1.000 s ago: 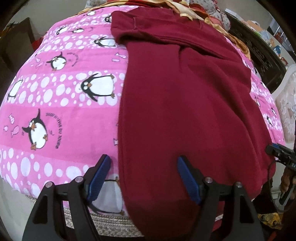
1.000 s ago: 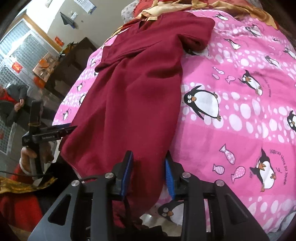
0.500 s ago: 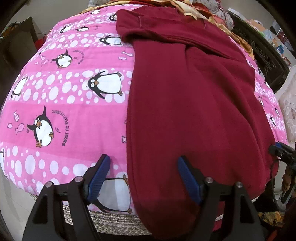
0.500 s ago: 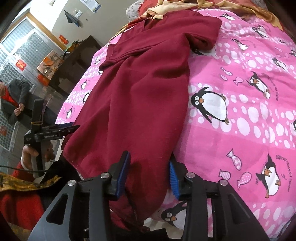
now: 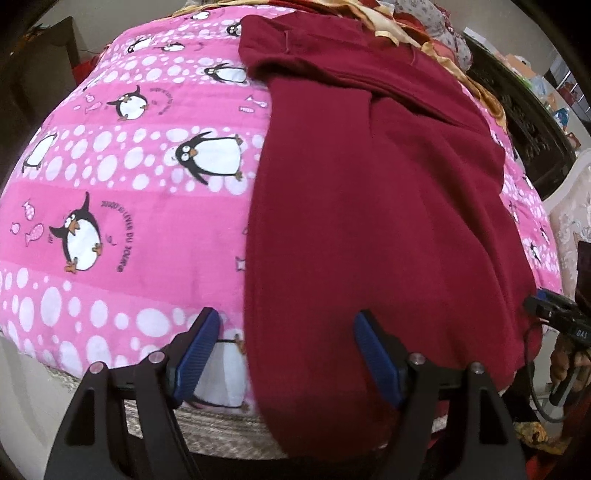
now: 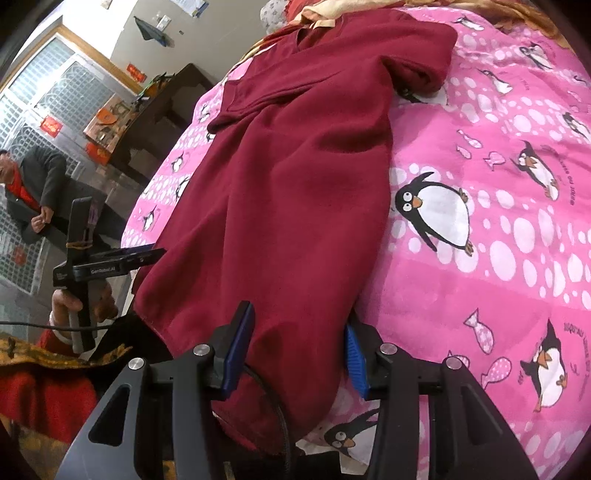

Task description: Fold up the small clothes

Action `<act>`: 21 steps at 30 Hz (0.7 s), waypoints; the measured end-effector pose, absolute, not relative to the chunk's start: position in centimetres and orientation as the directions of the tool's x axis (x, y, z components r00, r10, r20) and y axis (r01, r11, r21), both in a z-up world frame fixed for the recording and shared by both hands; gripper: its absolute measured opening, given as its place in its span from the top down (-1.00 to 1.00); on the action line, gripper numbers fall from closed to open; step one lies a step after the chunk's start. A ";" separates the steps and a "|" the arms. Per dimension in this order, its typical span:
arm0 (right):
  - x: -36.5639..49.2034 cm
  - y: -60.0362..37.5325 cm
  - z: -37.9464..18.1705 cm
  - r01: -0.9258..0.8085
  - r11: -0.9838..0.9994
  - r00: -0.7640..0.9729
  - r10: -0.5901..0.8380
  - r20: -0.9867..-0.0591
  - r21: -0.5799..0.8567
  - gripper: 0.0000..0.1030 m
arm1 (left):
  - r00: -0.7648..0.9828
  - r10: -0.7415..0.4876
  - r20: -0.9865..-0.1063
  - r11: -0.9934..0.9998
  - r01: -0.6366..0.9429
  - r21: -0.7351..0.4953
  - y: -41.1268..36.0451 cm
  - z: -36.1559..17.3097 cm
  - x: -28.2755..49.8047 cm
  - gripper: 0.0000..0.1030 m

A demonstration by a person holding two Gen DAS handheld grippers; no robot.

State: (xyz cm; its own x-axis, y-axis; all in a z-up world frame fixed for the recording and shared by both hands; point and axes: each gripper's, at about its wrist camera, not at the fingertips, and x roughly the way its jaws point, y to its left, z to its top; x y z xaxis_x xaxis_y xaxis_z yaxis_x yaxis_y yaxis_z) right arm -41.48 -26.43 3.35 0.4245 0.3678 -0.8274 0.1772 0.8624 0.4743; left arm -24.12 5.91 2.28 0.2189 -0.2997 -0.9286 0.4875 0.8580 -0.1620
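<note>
A dark red garment [image 5: 369, 206] lies lengthwise on a pink penguin blanket [image 5: 129, 206], folded narrow with its sleeves tucked across the far end. Its near hem hangs over the bed's front edge. My left gripper [image 5: 284, 350] is open, its blue pads either side of the hem's left part. In the right wrist view the garment [image 6: 288, 192] runs away from me, and my right gripper [image 6: 295, 347] is open with its pads straddling the hem's right part. The other gripper [image 6: 107, 266] shows at the left there, held in a hand.
The blanket [image 6: 498, 240] covers the bed to the right of the garment. A yellow and red cloth pile [image 5: 413, 26] lies at the far end. A dark cabinet [image 6: 155, 122] and a seated person [image 6: 29, 192] are off to the left. A pale chair [image 5: 569, 221] stands at the right.
My right gripper's jaws have opened wider around the hem. My left gripper stayed open and shifted slightly, so the garment sits a little further right in view.
</note>
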 end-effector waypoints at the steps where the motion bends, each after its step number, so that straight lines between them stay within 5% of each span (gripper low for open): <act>1: -41.3 -26.5 3.3 0.171 0.862 0.417 0.375 -0.828 0.477 -0.19 | 0.233 -0.295 -0.927 0.861 0.486 -0.152 5.8 2.2 -24.2 -0.54; 7: -39.5 -26.6 3.5 0.236 0.850 0.323 0.388 -0.863 0.471 -0.18 | 0.277 -0.305 -0.911 0.873 0.464 -0.151 5.3 1.9 -24.6 -0.54; 15: -38.0 -26.3 2.6 0.280 0.850 0.273 0.374 -0.886 0.446 0.24 | 0.245 -0.353 -0.903 0.861 0.462 -0.212 5.0 1.9 -23.6 -0.54; 21: -36.5 -25.3 2.7 0.237 0.877 0.235 0.366 -0.900 0.419 0.25 | 0.261 -0.345 -0.902 0.864 0.464 -0.196 5.0 2.0 -23.9 -0.57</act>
State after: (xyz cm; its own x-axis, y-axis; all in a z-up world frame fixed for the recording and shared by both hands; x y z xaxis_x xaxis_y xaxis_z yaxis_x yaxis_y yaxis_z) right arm -36.54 -25.33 2.69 0.2351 0.3663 -0.9003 0.2369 0.8767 0.4186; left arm -23.92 4.98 1.99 0.2605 -0.3447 -0.9018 0.4638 0.8639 -0.1963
